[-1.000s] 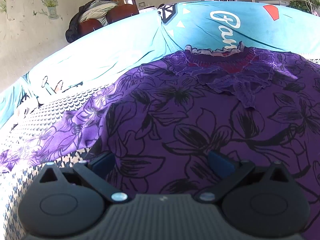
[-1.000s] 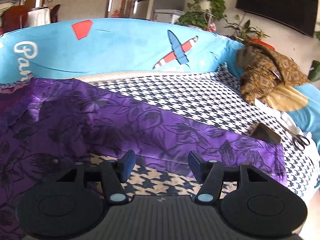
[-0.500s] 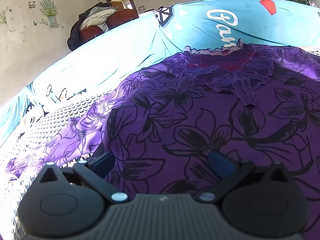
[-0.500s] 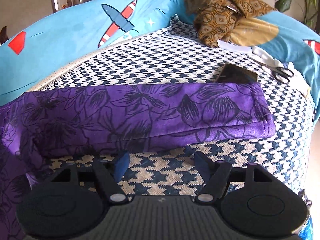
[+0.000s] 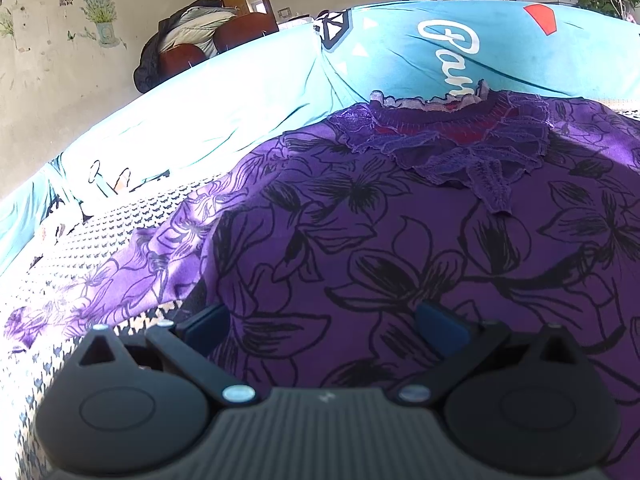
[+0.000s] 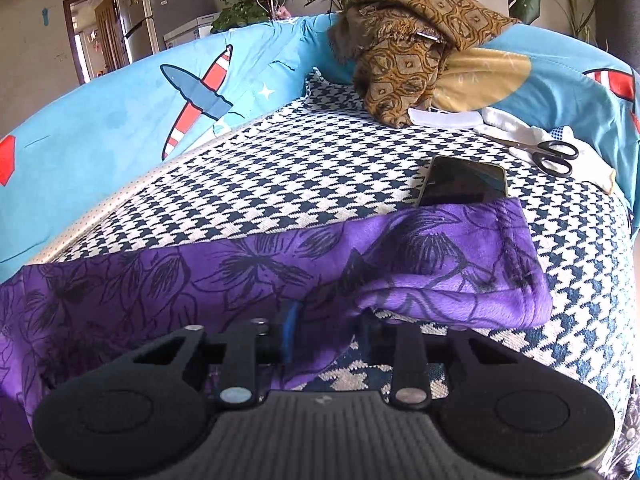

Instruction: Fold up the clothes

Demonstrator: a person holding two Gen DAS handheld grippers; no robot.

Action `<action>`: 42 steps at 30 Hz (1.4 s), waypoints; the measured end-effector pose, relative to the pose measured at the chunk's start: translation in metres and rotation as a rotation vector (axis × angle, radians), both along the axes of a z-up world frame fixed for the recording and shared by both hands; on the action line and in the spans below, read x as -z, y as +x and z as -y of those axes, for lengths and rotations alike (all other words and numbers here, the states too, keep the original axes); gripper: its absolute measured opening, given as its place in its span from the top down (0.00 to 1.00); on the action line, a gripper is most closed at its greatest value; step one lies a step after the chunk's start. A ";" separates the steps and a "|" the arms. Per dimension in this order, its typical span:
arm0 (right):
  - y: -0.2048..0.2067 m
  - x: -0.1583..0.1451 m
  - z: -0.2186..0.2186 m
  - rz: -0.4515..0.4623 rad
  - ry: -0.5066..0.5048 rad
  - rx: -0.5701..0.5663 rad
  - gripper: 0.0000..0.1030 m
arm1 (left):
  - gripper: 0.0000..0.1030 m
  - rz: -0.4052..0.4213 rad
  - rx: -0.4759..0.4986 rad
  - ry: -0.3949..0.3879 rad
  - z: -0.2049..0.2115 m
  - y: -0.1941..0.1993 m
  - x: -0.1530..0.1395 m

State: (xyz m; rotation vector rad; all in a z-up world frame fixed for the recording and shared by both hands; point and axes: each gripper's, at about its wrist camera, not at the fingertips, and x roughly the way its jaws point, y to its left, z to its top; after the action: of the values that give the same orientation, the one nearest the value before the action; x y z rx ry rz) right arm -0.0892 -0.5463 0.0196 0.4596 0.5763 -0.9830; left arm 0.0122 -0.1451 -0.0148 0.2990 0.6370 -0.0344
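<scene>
A purple top with black flower print (image 5: 400, 248) lies spread on the sofa seat, its lace collar (image 5: 452, 152) toward the backrest. My left gripper (image 5: 320, 322) is open low over the body of the top, near its left side edge, with nothing between its pads. In the right wrist view the top's sleeve (image 6: 440, 256) stretches across the houndstooth seat cover (image 6: 320, 168). My right gripper (image 6: 326, 332) is at the sleeve's lower edge. Its jaws are closing, with a bunched fold of sleeve cloth pinched between them.
A dark phone (image 6: 464, 182) lies just beyond the sleeve cuff, partly under it. Scissors (image 6: 548, 156) rest on white cloth at the right. A brown patterned garment (image 6: 404, 48) is heaped on the blue sofa backrest (image 6: 120, 120). The other sleeve (image 5: 120, 280) trails left.
My right gripper moved in to the sleeve's lower edge, rolled, and closed from wide open onto the cloth, lifting a fold. The left gripper stayed put and open.
</scene>
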 end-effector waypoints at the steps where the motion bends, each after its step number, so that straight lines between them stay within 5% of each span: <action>1: 0.001 -0.002 0.000 0.009 -0.001 -0.005 0.86 | 0.00 -0.001 0.000 -0.005 -0.001 0.000 0.000; 8: 0.016 -0.021 -0.017 0.071 -0.098 -0.093 0.90 | 0.00 -0.017 -0.001 -0.049 -0.006 0.003 0.000; 15: 0.042 -0.047 -0.056 0.183 -0.165 -0.300 0.90 | 0.00 -0.041 -0.003 -0.098 -0.013 0.007 0.000; 26: 0.085 -0.061 -0.138 0.223 -0.318 -0.541 0.91 | 0.00 -0.180 0.061 -0.038 -0.018 0.026 -0.026; 33: 0.094 -0.055 -0.196 0.243 -0.425 -0.748 0.91 | 0.00 -0.140 0.008 -0.094 -0.056 0.037 -0.058; 42: 0.072 -0.023 -0.301 0.217 -0.728 -1.112 0.91 | 0.00 -0.085 -0.109 -0.240 -0.093 0.051 -0.082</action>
State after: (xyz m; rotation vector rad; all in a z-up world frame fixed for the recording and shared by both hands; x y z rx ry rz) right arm -0.0170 -0.2449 0.0422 -0.4027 0.1712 -0.0181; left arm 0.0637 -0.0524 0.0669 0.0310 0.7249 -0.0187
